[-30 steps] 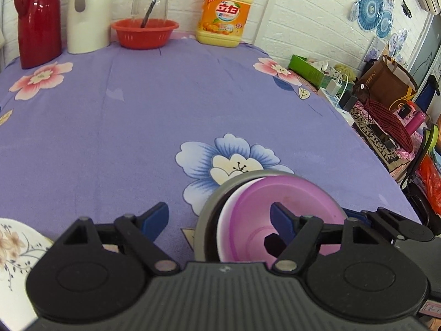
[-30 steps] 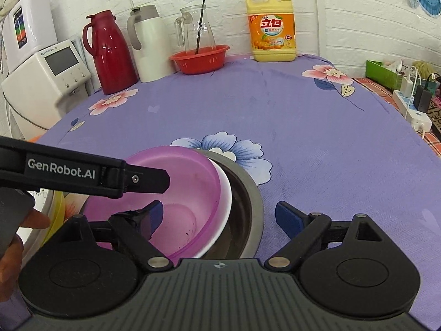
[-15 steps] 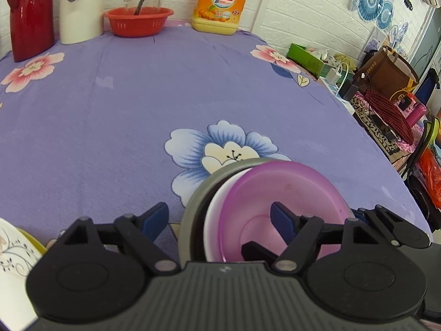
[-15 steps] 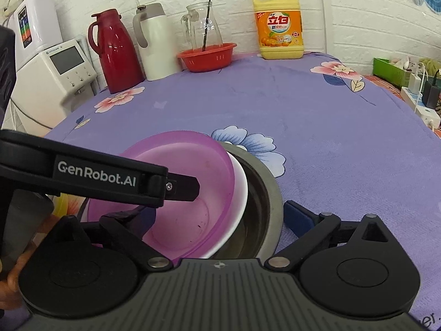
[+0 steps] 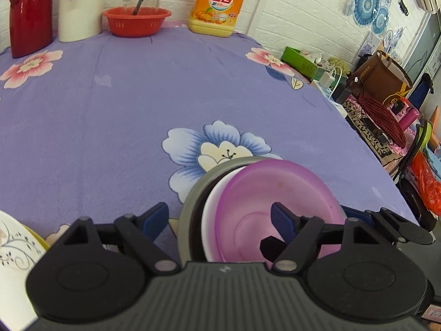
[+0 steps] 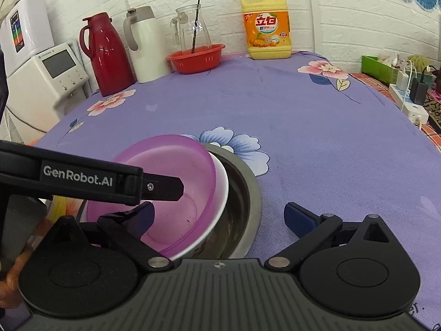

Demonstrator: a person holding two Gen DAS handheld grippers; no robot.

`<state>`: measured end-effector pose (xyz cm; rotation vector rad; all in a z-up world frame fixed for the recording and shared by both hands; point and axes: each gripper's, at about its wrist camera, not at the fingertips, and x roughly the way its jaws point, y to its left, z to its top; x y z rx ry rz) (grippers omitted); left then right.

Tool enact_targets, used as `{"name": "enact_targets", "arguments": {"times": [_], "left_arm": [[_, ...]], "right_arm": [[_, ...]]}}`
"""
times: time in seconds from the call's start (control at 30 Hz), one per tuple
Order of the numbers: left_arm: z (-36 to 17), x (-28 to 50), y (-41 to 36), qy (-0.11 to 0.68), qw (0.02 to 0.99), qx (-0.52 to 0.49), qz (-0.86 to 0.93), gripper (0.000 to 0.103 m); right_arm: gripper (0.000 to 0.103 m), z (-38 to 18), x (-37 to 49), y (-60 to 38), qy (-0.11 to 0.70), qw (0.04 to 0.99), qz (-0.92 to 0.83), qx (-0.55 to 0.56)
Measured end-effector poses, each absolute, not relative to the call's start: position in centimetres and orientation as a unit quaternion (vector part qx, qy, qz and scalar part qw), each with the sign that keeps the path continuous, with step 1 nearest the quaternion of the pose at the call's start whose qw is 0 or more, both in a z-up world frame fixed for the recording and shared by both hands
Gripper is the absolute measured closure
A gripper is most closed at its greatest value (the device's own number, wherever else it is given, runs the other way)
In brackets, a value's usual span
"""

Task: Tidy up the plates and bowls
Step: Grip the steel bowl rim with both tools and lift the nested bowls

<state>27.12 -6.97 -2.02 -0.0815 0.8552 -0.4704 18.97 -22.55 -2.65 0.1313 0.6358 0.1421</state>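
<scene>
Three bowls sat nested near the front edge of a table covered in a purple flowered tablecloth [image 6: 317,143]. A purple bowl [image 6: 176,171] lay tilted inside a white bowl [image 6: 220,190], and both rested in a metal bowl [image 6: 245,193], leaning toward its left side.

The left gripper [image 5: 220,220] stood with its jaws spread wide apart, gripping nothing. Its left finger hung over the cloth just beside the metal bowl [image 5: 193,201], while its right finger reached over the inside of the purple bowl [image 5: 275,190]; the white bowl [image 5: 210,207] showed as a thin crescent between the two.

The right gripper [image 6: 219,218] also had its jaws wide open and empty. Its left finger sat over the purple bowl and its right finger over bare cloth, with the nested bowls between them.

A flowered plate [image 5: 13,251] lay at the left near the table edge. At the back stood a red flask [image 6: 106,55], a white jug [image 6: 143,44], a red basket [image 6: 195,58] with a glass pitcher [image 6: 193,30] behind it, and a yellow soap bottle [image 6: 266,27].
</scene>
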Motion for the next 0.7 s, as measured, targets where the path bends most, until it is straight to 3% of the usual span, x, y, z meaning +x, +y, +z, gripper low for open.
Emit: {"name": "enact_targets", "arguments": {"times": [0.13, 0.33, 0.7], "left_arm": [[-2.6, 27.0, -6.5, 0.414, 0.882, -0.043, -0.222, 0.028], [-2.5, 26.3, -7.1, 0.416, 0.873, -0.067, -0.244, 0.046], [-0.3, 25.0, -7.2, 0.395, 0.878, -0.092, -0.253, 0.046]], "right_arm": [[0.000, -3.1, 19.2, -22.4, 0.317, 0.942, 0.081, 0.073], [0.000, -3.1, 19.0, -21.3, 0.305, 0.944, 0.102, 0.077], [0.000, -0.8, 17.7, -20.7, 0.287, 0.954, 0.068, 0.052]]}}
